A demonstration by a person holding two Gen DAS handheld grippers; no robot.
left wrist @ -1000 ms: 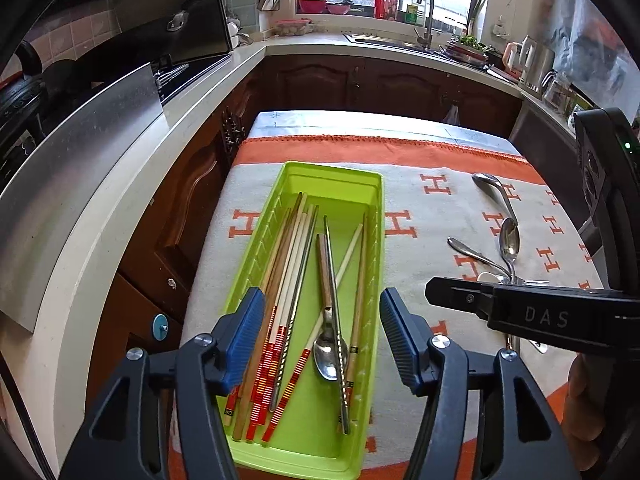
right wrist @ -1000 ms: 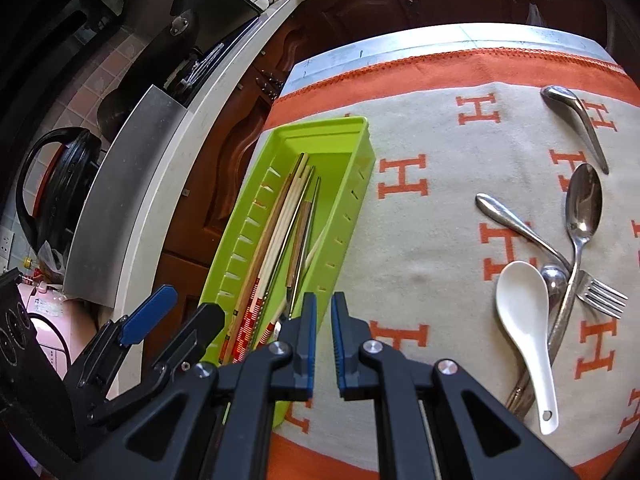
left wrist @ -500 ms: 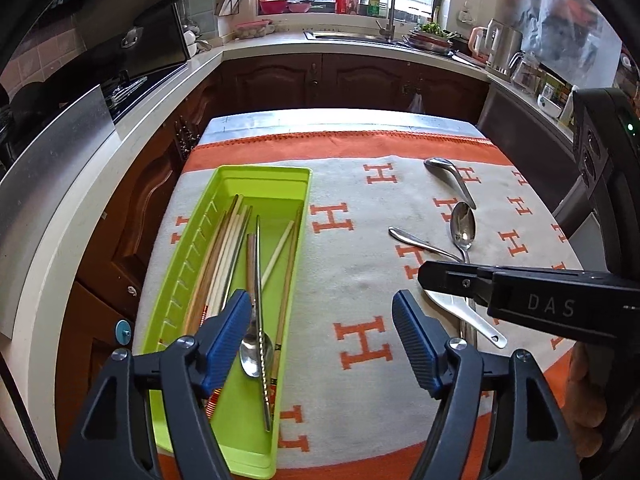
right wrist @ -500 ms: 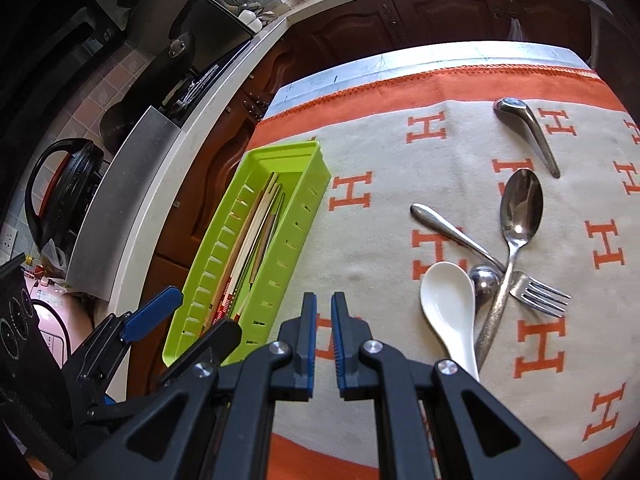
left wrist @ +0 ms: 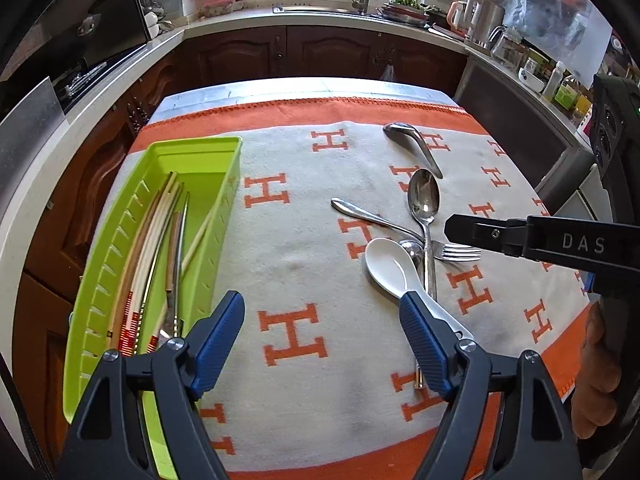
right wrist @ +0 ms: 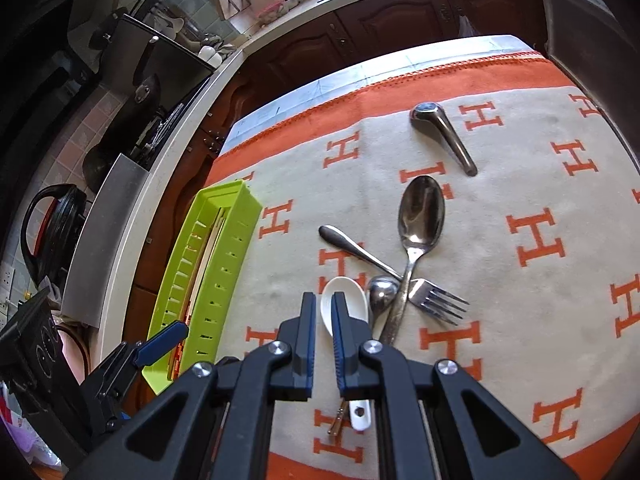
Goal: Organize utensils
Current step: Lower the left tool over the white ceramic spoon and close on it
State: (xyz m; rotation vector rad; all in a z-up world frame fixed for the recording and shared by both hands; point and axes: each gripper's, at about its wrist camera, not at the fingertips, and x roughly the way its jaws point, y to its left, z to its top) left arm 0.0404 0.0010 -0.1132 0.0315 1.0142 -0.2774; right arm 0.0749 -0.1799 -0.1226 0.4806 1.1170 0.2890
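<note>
A lime green tray [left wrist: 224, 216] [right wrist: 236, 248] holds several chopsticks [left wrist: 148, 248] and a metal spoon at the table's left. On the cloth to its right lie a white ceramic spoon [left wrist: 388, 268] [right wrist: 344, 300], a large metal spoon [left wrist: 424, 196] [right wrist: 422, 212], a fork [left wrist: 456, 250] [right wrist: 436, 300], a smaller metal spoon [right wrist: 382, 290] and a short steel soup spoon [left wrist: 412, 142] [right wrist: 444, 132]. My left gripper [left wrist: 320, 336] is open and empty above the cloth between tray and white spoon. My right gripper [right wrist: 322, 332] is shut and empty, just above the white spoon.
The table carries an orange and cream cloth [left wrist: 296, 216] with H marks. Kitchen counters [left wrist: 320, 20] with a sink, kettle and stove surround it. A black kettle [right wrist: 52, 216] stands at the left. The right gripper's body [left wrist: 560, 244] crosses the left wrist view.
Both grippers have moved right, away from the tray and toward the pile of spoons. The left stays open, the right stays shut.
</note>
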